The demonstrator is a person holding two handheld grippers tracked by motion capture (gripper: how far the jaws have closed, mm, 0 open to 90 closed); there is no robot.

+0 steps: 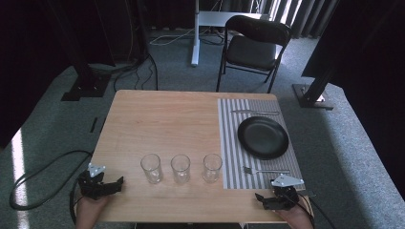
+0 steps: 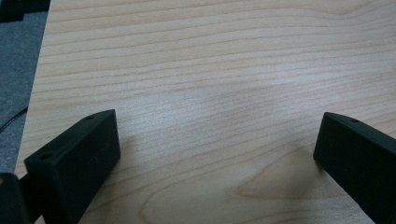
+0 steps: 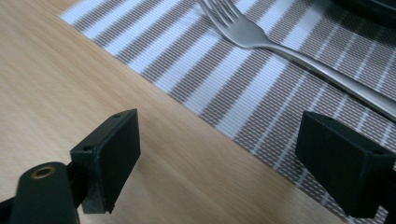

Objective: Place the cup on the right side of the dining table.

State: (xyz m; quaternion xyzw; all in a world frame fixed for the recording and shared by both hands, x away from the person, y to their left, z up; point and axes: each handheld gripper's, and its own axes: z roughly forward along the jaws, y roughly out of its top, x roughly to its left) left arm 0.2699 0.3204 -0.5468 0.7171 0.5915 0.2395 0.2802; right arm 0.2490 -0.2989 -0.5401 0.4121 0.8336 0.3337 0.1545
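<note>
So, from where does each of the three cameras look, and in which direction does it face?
High view: above the person's side, facing forward and down on the table; both hands with the left gripper and right gripper show at the bottom.
Left gripper view: on the left gripper, looking along its open jaws at bare wood.
Right gripper view: on the right gripper, looking past its open jaws at the striped mat and fork.
Shared: the high and right gripper views both show the fork and mat.
</note>
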